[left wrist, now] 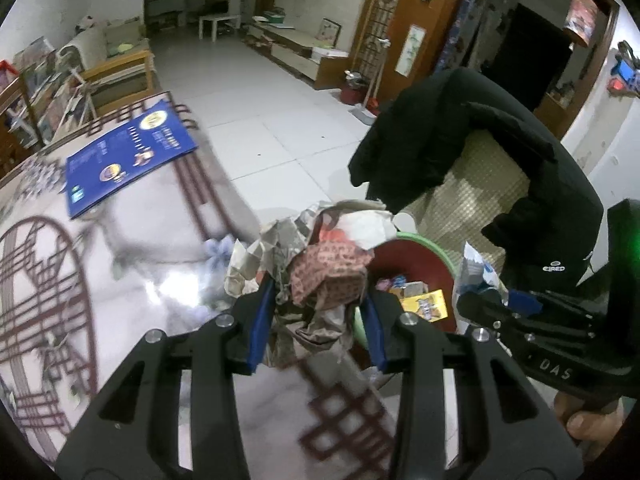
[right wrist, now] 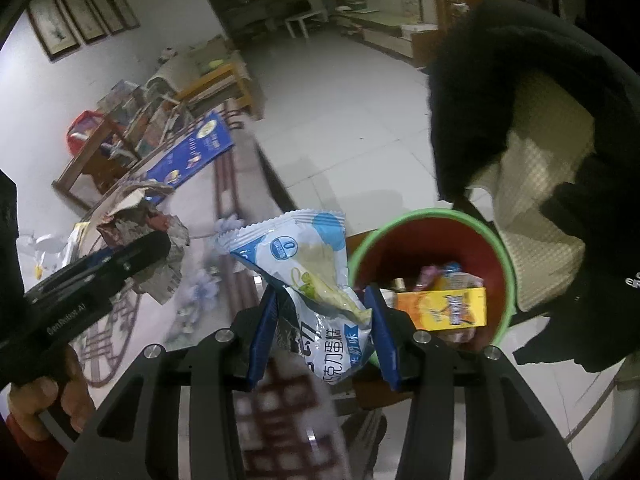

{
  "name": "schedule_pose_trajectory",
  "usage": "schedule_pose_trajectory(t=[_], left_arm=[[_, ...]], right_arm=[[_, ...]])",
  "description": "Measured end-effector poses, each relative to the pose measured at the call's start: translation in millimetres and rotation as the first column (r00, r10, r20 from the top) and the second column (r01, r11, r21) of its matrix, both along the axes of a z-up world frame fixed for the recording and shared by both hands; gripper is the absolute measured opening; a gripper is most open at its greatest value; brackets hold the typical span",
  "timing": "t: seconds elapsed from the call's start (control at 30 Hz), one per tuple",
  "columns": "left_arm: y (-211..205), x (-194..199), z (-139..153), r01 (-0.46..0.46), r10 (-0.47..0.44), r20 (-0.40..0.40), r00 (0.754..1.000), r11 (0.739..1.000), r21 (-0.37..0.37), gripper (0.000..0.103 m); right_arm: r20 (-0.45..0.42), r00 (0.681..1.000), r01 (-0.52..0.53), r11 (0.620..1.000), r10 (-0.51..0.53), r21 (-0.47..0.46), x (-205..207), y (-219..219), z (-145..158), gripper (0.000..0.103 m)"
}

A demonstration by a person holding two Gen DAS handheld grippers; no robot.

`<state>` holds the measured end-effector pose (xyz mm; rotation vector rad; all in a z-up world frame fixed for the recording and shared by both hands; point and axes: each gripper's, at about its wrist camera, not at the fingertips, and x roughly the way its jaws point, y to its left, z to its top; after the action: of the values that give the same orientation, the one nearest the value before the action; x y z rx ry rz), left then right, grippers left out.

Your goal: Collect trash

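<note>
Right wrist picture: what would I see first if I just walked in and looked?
First, the white and blue snack wrapper, pinched in the right tool in the middle of the picture. Just right of it sits the red bin with a green rim, with a yellow box already inside. On the left, the left tool holds crumpled newspaper above the patterned table.

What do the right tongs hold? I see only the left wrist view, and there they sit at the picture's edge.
Observer: The right tongs clamp a white and blue snack wrapper printed with Chinese text.
Operator: Is it over the bin?
Observer: Not clearly: in the right wrist view the wrapper shows left of the bin's whole green rim.
Operator: Is the bin full?
Observer: No. A yellow carton with an orange fruit print lies low inside.
</note>
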<state>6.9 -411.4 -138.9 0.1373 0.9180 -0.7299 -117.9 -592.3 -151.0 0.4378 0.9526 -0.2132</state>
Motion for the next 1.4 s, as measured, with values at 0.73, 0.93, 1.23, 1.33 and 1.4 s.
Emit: schedule_pose_trajectory(t=[0.73,0.93,1.23,1.33,1.4], left_arm=[[-143.3,4.5,-15.3,0.187,-0.190,-0.059,0.980,0.981,-0.045,0.038],[-164.4,5.3,-23.6,0.208,-0.211,-0.071,0.975,0.977,-0.037,0.038],[-178.0,7.8,-35.7,0.209,-0.210,-0.084,0.974,0.978,-0.022,0.041],[-177.2,8.1,-34.2,0.195,-0.196,-0.061,0.979,0.981,-0.016,0.067],[-171.2,8.7,-27.9,0.184,-0.184,-0.027,0.982,0.983,-0.026,0.072]], right_arm=[[-0.079,0.978,0.194,0.981,-0.194,-0.008,-27.0,-106.0,-33.1,0.044],[-0.097,0.972,0.216,0.976,-0.215,-0.003,-27.7,-119.5,-43.5,0.044],[-0.118,0.969,0.220,0.976,-0.218,0.004,-24.5,-125.8,-53.6,0.046],[-0.138,0.968,0.212,0.977,-0.211,-0.007,-21.0,-123.2,-57.4,0.071],[-0.131,0.967,0.216,0.976,-0.217,-0.028,-21.7,-118.6,-54.7,0.074]])
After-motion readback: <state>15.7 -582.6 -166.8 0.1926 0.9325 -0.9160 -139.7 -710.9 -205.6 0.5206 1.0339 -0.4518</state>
